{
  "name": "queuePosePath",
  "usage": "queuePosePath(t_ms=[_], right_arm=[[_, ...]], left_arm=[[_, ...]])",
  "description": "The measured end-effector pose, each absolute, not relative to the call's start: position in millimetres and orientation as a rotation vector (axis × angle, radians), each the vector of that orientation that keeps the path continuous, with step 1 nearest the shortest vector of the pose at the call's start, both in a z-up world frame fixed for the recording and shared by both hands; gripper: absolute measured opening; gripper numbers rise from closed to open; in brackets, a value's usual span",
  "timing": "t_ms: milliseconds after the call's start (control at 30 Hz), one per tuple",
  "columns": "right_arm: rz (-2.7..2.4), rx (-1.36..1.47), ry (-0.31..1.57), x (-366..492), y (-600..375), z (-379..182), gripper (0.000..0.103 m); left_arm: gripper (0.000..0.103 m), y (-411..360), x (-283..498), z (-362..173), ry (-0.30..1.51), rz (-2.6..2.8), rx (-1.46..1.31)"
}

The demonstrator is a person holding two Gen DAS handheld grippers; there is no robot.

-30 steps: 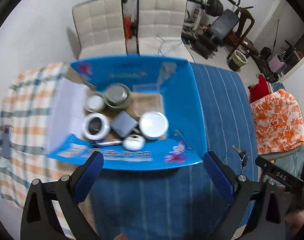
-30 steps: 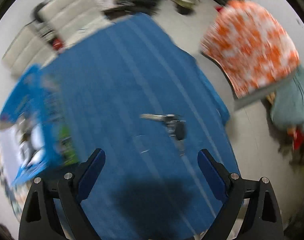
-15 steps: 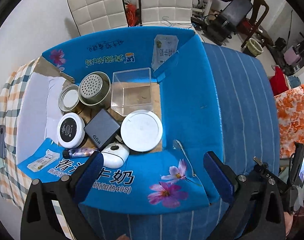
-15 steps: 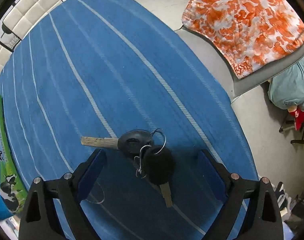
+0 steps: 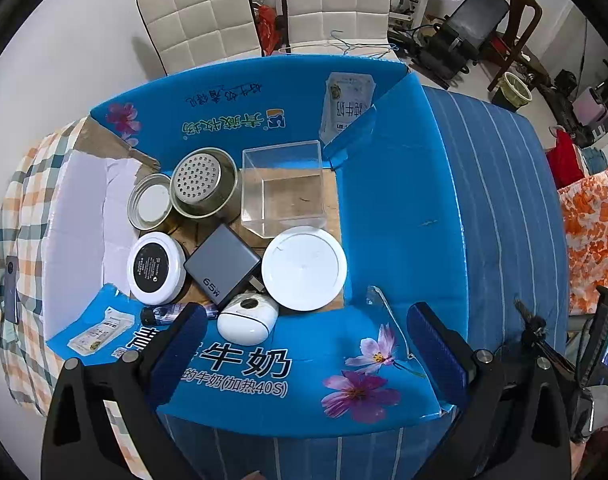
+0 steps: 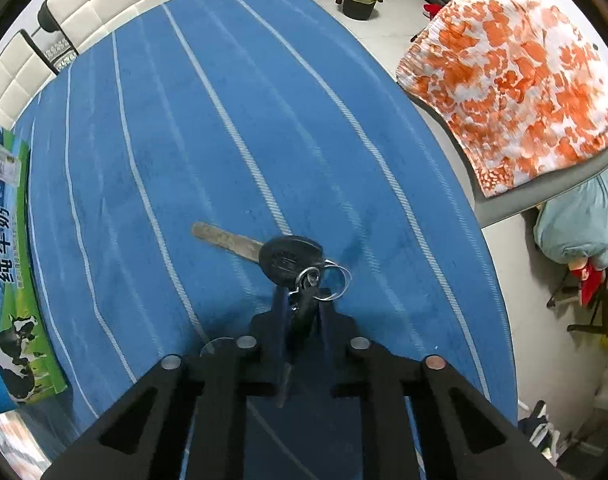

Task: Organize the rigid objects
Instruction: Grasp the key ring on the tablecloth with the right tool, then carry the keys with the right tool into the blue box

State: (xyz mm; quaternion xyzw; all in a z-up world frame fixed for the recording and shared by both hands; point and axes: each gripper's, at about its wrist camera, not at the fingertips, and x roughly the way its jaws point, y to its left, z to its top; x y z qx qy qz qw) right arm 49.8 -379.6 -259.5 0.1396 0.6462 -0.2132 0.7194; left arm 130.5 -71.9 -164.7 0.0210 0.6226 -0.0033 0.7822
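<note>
A bunch of keys (image 6: 288, 258) with black heads and a ring lies on the blue striped tablecloth (image 6: 224, 120). My right gripper (image 6: 302, 300) is shut on one black key head of the bunch; the other key points left. My left gripper (image 5: 304, 344) is open and empty, above the near flap of the open blue milk carton box (image 5: 403, 208). The box holds a white lid (image 5: 304, 268), a grey charger (image 5: 222, 264), a clear plastic box (image 5: 284, 188), metal tins (image 5: 204, 182), a white round jar (image 5: 156, 268) and a white case (image 5: 246, 322).
The box's side shows at the left edge of the right wrist view (image 6: 4, 260). An orange patterned cushion on a chair (image 6: 515, 76) stands right of the table. White chairs (image 5: 200, 16) stand behind it. A checked cloth (image 5: 24, 208) lies left of the box.
My right gripper has closed on the keys, having been open around them. My left gripper has stayed open and come a little closer over the box.
</note>
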Motion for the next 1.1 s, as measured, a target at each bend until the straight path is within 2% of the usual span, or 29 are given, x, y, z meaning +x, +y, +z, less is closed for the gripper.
queuePosePath(t_ms=[200,333,800,1100], right_arm=[[-0.427,0.377,1.426,38.4,-373.1,-249.2,0.007],[-0.372,0.382,1.395,31.9,-355.9,-227.1,0.007],[-0.072,0.374,1.199,30.7,-265.8,-85.4,0.007],[0.149,0.340,1.132,67.8,-176.0,-31.6,0.007]], left_arm=[[0.103,-67.8,128.1,-154.1,1.327,-0.029,0.051],[0.103,-64.8,123.7,-145.1,1.317,-0.048,0.052],[0.103,-41.0,102.0,-110.5,1.306,-0.122,0.039],[0.103,17.9,99.7,-74.1,1.272,-0.073,-0.019]])
